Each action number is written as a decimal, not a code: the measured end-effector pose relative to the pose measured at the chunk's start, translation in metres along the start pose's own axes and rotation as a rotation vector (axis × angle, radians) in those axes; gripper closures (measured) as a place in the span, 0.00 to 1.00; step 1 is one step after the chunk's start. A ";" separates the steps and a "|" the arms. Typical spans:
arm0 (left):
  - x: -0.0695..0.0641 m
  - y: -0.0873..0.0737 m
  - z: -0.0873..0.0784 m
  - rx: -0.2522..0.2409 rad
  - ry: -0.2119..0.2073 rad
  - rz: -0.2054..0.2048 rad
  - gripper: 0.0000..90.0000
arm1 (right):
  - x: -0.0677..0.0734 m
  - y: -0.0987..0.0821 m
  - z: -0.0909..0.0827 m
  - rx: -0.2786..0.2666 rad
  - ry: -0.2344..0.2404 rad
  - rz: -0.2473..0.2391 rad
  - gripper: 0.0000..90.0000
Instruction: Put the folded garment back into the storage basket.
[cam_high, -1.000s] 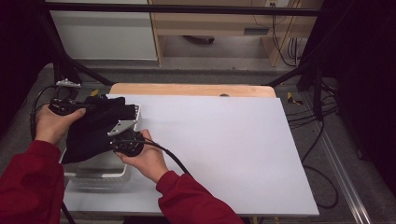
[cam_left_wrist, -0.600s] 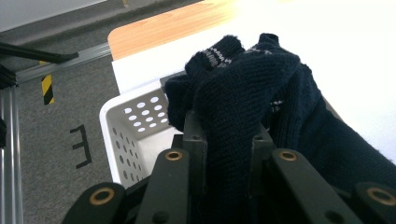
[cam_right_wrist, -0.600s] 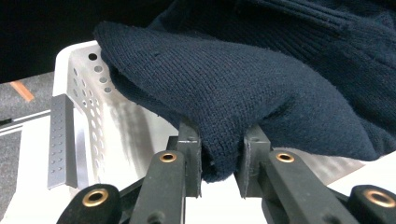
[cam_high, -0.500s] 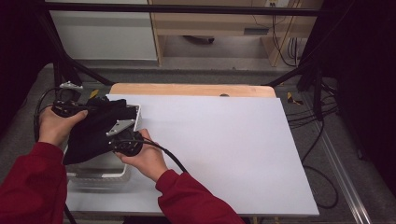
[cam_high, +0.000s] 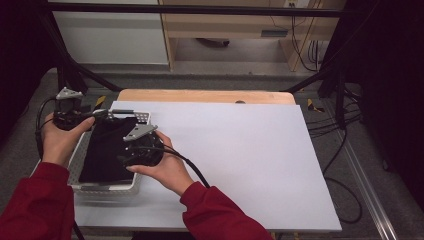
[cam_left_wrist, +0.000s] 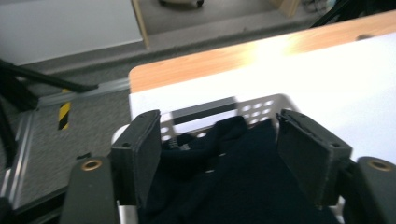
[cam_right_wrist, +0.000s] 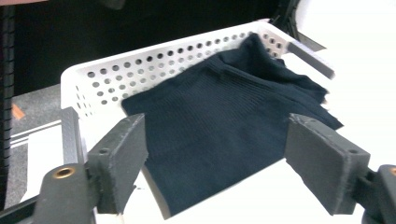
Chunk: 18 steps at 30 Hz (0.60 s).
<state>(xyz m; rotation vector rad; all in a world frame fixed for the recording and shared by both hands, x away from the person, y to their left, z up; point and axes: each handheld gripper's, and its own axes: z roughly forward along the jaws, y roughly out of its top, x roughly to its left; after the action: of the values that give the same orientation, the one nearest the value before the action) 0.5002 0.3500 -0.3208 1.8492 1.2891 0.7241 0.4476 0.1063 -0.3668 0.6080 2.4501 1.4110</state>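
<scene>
At 9 o'clock on the table, the dark garment (cam_right_wrist: 224, 126) lies folded inside the white perforated basket (cam_high: 142, 116), both left gripper (cam_left_wrist: 224, 156) and right gripper (cam_right_wrist: 217, 168) wide apart and empty, placement apparently complete.

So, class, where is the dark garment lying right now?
The dark garment lies inside the white basket at the table's left edge in the high view, between the left gripper and right gripper.
</scene>
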 end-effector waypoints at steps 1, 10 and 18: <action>-0.004 0.000 -0.003 -0.003 0.003 0.006 0.31 | -0.002 0.000 -0.004 -0.004 -0.009 0.001 0.21; -0.041 -0.003 -0.036 -0.033 -0.032 0.022 0.16 | -0.022 -0.003 -0.038 -0.015 -0.065 0.045 0.13; -0.079 -0.015 -0.050 -0.053 -0.079 0.065 0.08 | -0.039 -0.007 -0.056 -0.014 -0.096 0.059 0.08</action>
<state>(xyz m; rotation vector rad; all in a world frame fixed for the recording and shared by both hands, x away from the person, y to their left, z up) 0.4272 0.2917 -0.3079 1.8654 1.1529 0.7059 0.4570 0.0422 -0.3447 0.7326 2.3644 1.3860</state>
